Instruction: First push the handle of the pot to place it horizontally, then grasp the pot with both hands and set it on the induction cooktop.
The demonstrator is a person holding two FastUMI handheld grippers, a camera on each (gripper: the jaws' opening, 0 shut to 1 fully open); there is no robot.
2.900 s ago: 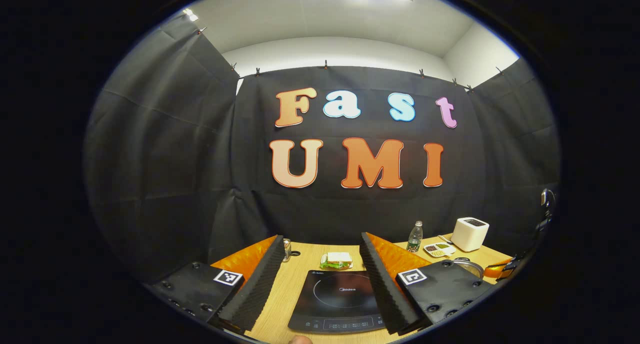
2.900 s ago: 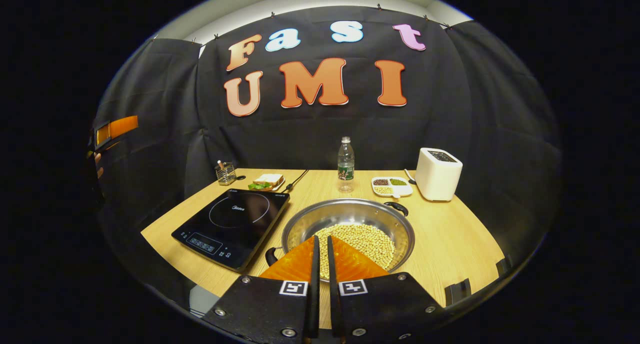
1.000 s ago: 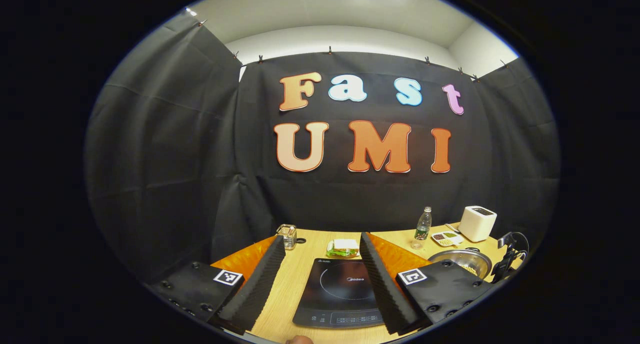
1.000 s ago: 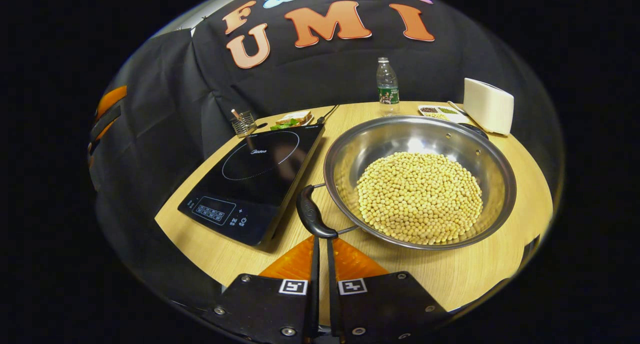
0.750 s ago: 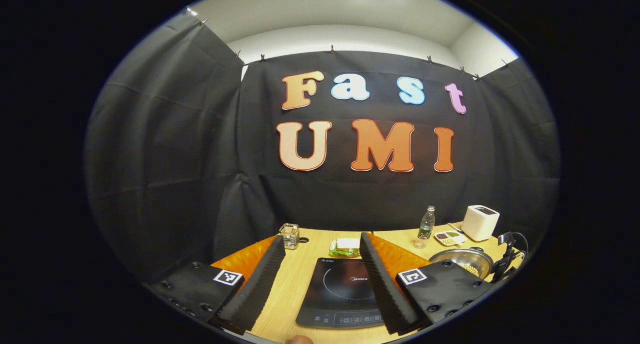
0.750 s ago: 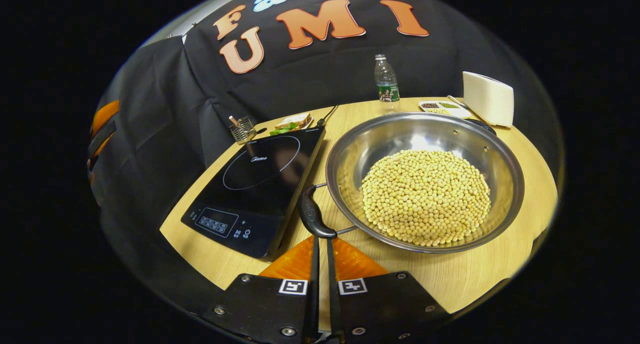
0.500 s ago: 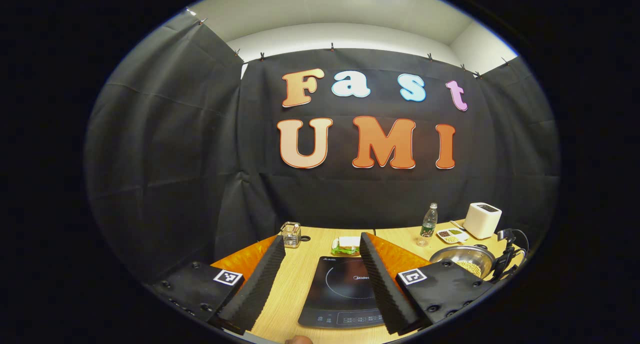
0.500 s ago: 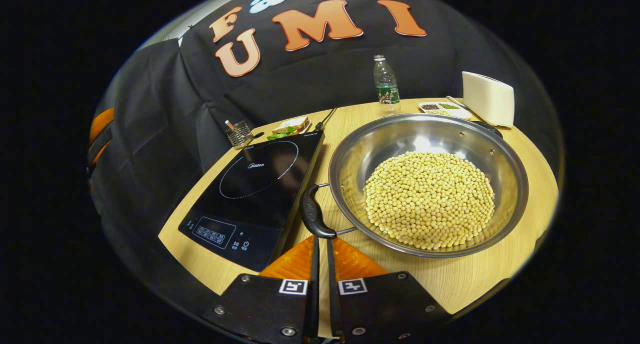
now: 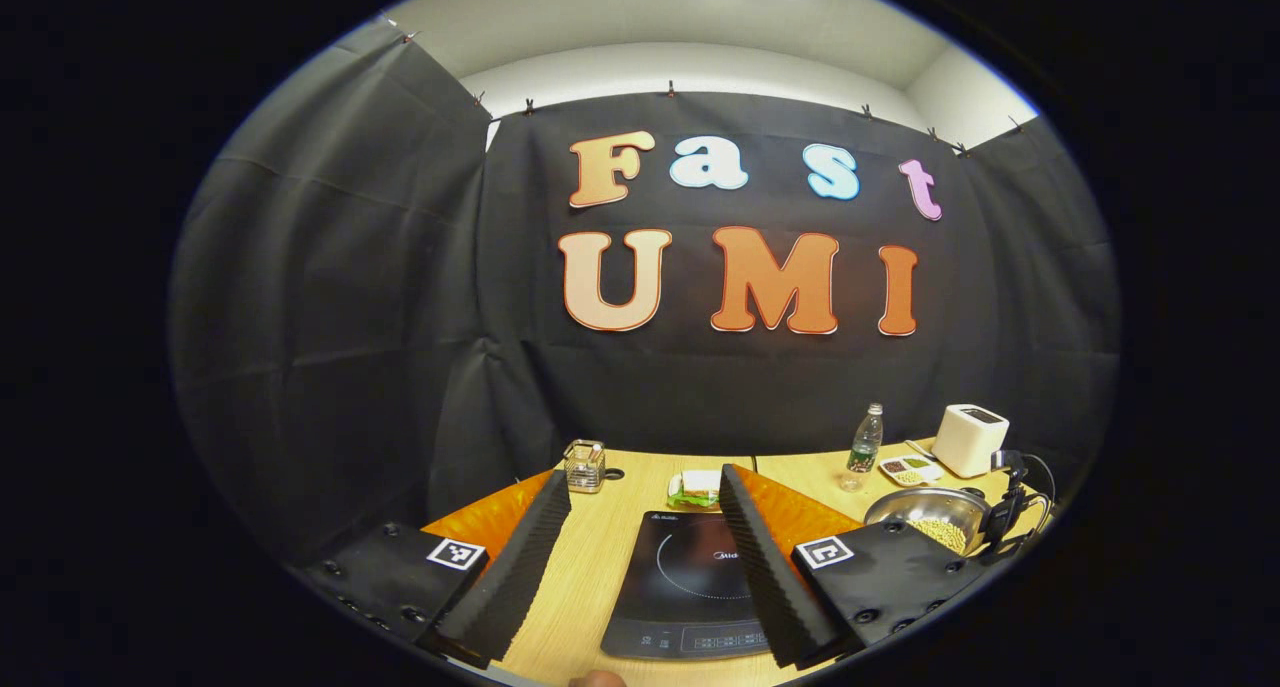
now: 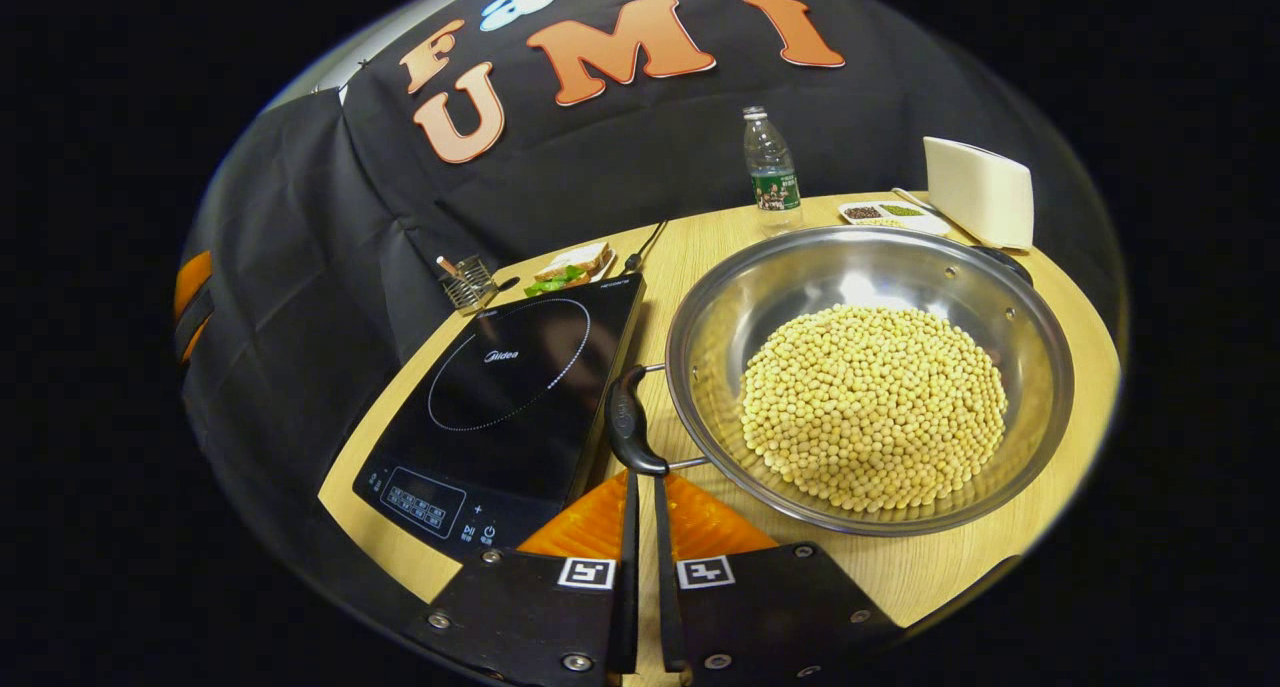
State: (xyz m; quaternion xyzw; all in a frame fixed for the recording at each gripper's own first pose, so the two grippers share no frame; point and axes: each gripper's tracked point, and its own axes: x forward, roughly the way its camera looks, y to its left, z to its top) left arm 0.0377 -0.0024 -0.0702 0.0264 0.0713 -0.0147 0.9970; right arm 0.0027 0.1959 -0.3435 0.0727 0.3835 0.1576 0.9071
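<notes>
A steel pot (image 10: 870, 377) full of pale beans sits on the wooden table, right of the black induction cooktop (image 10: 505, 397). Its near black handle (image 10: 628, 422) lies beside the cooktop's edge; the far handle (image 10: 1005, 260) is at the back right. My right gripper (image 10: 642, 479) is shut, its tips touching the near handle's lower end. In the left gripper view my left gripper (image 9: 645, 487) stands open above the cooktop (image 9: 690, 587), with nothing between its fingers. The pot (image 9: 925, 512) is at the far right there, with the right gripper (image 9: 1010, 507) beside it.
Along the back of the table stand a water bottle (image 10: 768, 172), a white toaster (image 10: 978, 207), a divided dish of grains (image 10: 885, 215), a plate with a sandwich (image 10: 568, 267) and a small wire holder (image 10: 465, 282). Black cloth walls close in the booth.
The shut right gripper came down to the pot's near handle and stays against it; the pot's handles have turned slightly. The left gripper has drifted a little, staying open.
</notes>
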